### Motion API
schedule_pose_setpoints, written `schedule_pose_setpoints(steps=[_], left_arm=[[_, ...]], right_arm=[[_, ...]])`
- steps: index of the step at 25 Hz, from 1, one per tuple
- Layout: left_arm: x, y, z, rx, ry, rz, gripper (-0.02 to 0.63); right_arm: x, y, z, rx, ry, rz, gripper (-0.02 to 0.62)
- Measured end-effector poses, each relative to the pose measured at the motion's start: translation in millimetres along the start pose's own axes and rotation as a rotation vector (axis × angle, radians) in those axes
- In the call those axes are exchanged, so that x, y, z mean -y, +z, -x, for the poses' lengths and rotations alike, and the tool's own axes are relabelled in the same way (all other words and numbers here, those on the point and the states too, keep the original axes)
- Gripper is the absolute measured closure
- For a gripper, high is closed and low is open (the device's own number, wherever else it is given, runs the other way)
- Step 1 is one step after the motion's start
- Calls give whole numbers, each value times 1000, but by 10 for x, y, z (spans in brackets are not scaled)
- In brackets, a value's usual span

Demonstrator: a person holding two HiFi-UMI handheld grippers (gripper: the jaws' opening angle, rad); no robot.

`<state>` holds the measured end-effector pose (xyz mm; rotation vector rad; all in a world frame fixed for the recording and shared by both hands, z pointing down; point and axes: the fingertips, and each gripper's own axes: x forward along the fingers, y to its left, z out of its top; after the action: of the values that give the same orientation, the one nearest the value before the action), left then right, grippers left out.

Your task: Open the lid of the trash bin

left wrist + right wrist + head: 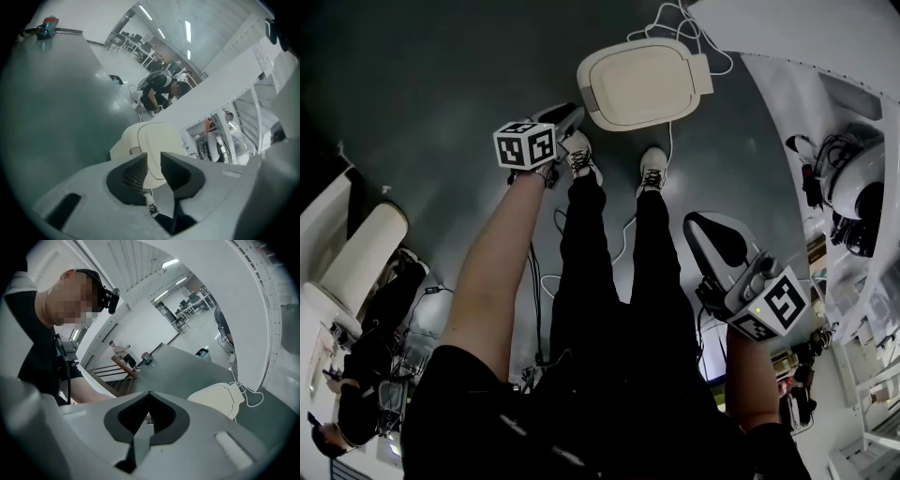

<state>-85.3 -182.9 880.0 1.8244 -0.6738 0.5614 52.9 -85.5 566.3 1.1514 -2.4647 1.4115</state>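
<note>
The trash bin (642, 82) is a low cream bin with a rounded-square lid, lying shut on the dark grey floor just beyond the person's shoes (652, 169). My left gripper (566, 118) hangs just left of the bin's near corner, above the floor. Its jaws stand open with a narrow gap and hold nothing. In the left gripper view the bin (157, 136) shows through that gap, beyond my left gripper (153, 155). My right gripper (701, 225) hangs lower right, well short of the bin, jaws together and empty. The right gripper view has the bin (218, 397) to the right of my right gripper (149, 393).
A white cable (673, 21) runs from behind the bin across the floor. White panels and a round white machine (855, 192) stand along the right. A white cylinder (358, 261) lies at the left. Far off, a person (159, 91) crouches by the wall.
</note>
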Motion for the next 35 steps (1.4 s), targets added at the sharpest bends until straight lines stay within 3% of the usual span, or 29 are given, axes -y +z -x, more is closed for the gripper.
schedule_pose_setpoints(steps=[6,14,19,26,35], left_arm=[[-310,-79,-290,-27,61,48,465],[-554,-175,-514,-80,109,79,463],[-623,-204,-511,-67,106,110,425],[-632,-201,-525,-74,97,90,451],[-650,-217,-537,-41,73,127,454]], right_arm=[[175,-182,11,-17,-16,-42,588],[313,-345,47,-26,-29,-81,588],[336,-366,33,-20,-24,-101,588],[342,-443,6,-42,-14,-94,588],[280,-560,-92,-66,1,-88,588]])
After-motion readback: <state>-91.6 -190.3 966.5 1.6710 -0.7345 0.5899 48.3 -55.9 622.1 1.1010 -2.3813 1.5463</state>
